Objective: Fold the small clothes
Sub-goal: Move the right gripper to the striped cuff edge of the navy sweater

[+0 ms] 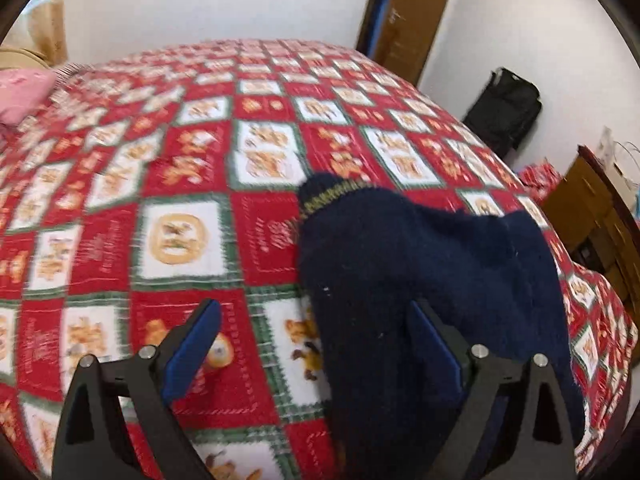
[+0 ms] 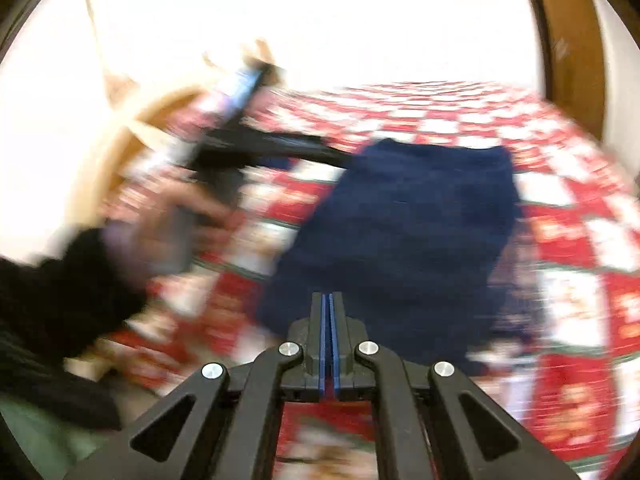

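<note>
Both claws over navy sweater — left claw spread, right claw closed.

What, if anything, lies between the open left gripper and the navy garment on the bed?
Nothing visible. The left gripper is open right at the navy garment, whose near edge lies between its fingers on the quilt. The right gripper is shut, apparently empty, above the garment's near edge.

Left hand-held gripper jaws spread wide, right hand-held gripper jaws closed together
</note>
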Available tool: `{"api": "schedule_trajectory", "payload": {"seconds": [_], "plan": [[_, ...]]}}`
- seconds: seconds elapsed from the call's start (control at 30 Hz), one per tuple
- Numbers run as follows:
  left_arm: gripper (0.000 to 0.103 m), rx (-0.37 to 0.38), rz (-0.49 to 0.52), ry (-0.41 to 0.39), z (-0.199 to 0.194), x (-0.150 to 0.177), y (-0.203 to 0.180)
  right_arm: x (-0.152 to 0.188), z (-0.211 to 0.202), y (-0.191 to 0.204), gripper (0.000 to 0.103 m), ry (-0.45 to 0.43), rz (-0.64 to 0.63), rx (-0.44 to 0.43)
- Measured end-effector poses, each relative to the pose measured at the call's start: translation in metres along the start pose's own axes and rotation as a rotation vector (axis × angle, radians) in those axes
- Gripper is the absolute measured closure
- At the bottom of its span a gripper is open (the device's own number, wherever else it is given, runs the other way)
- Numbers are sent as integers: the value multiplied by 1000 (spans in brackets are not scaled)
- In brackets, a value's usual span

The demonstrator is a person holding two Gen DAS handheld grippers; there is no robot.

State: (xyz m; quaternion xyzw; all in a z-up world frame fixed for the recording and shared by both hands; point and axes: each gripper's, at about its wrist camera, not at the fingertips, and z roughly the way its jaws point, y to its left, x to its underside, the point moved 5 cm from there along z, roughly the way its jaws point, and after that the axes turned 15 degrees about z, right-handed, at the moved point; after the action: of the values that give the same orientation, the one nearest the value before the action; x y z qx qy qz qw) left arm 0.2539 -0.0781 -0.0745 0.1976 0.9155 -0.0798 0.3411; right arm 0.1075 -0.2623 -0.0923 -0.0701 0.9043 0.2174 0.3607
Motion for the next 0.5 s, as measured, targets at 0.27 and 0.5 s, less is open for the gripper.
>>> {"api": "schedule_trajectory", "payload": {"seconds": [0.27,0.5], "plan": [[8,-30,39,13,-4,32,-24,10,7,-103,103,19,410,73],[8,-31,-77,9,-22,43,0,-34,-43,-79,100,-175,335,160]]}}
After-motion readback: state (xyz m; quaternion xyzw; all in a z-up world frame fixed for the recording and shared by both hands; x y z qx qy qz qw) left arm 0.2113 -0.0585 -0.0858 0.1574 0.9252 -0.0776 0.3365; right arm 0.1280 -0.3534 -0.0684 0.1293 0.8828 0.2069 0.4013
